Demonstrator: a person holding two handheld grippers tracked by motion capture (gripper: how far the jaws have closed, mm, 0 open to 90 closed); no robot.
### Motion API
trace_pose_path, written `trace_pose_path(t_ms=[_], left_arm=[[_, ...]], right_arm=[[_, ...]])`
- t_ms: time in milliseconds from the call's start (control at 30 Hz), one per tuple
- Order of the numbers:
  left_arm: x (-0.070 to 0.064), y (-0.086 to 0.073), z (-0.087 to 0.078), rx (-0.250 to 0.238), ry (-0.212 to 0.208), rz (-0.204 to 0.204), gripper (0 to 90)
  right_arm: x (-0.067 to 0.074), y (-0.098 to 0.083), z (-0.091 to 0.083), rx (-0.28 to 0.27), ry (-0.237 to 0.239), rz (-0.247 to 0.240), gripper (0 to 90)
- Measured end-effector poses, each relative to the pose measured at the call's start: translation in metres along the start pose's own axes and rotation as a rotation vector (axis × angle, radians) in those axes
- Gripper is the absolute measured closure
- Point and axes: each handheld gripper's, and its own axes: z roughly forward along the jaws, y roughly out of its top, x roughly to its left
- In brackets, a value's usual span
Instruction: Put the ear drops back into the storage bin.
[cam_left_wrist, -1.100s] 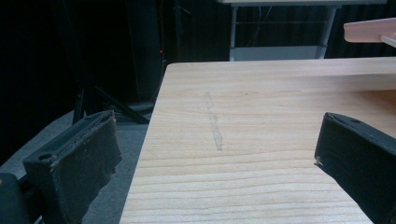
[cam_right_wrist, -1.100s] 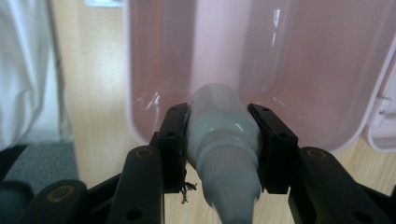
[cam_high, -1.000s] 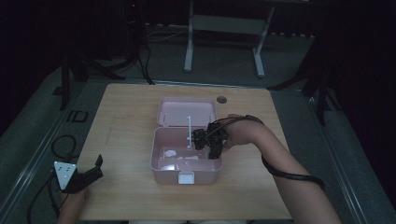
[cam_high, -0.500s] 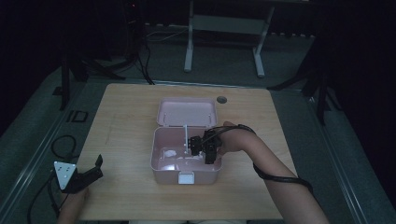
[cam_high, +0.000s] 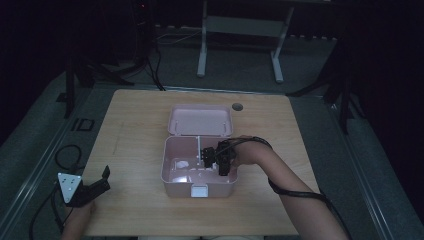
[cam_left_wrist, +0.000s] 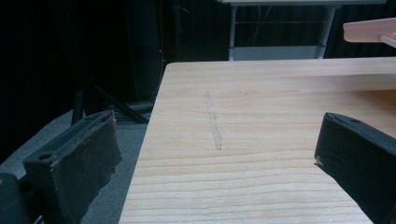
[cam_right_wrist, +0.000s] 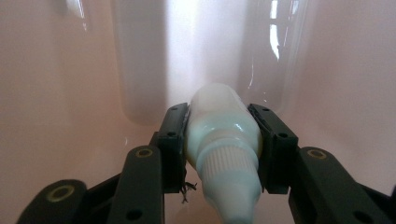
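Right tongs (cam_right_wrist: 223, 149): jaws closed onto a small white squeeze bottle (cam_right_wrist: 223, 140), one pad on each flank of its body; seen from above at (cam_high: 216, 159), inside the box, reaching in from 3 o'clock.
White squeeze bottle: sits squarely between the right tongs' jaws, ribbed cap and nozzle pointing back toward the camera at 6 o'clock, rounded base pointing away at 12 o'clock toward the box wall; too small to make out in the high view.
Pink box (cam_high: 172, 172): open, at the middle of the desk, its lid (cam_high: 200, 120) laid back at 12 o'clock, a pale latch at its 6 o'clock wall; its glossy pink inside (cam_right_wrist: 70, 70) surrounds the bottle in the right gripper view.
Left tongs (cam_left_wrist: 219, 154): jaws spread wide, holding nothing, bare wood between them; seen from above at (cam_high: 97, 184), at the desk's 7 o'clock corner, well apart from the box.
Desk (cam_high: 135, 125): light wood; a faint scuff runs along the grain (cam_left_wrist: 214, 123) ahead of the left tongs.
Box edge (cam_left_wrist: 369, 30): shows at 1 o'clock in the left gripper view.
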Motion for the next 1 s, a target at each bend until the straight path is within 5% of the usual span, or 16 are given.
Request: trace_pose_path(t_ms=[300, 1000], left_arm=[[0.000, 0.000, 0.000, 0.002, 0.000, 0.000, 0.3], [0.000, 0.000, 0.000, 0.001, -0.003, 0.001, 0.3]], right_arm=[[0.003, 0.007, 0.008, 0.006, 0.007, -0.029, 59.6], [-0.005, 0.017, 0.036, 0.081, 0.049, 0.025, 59.4]])
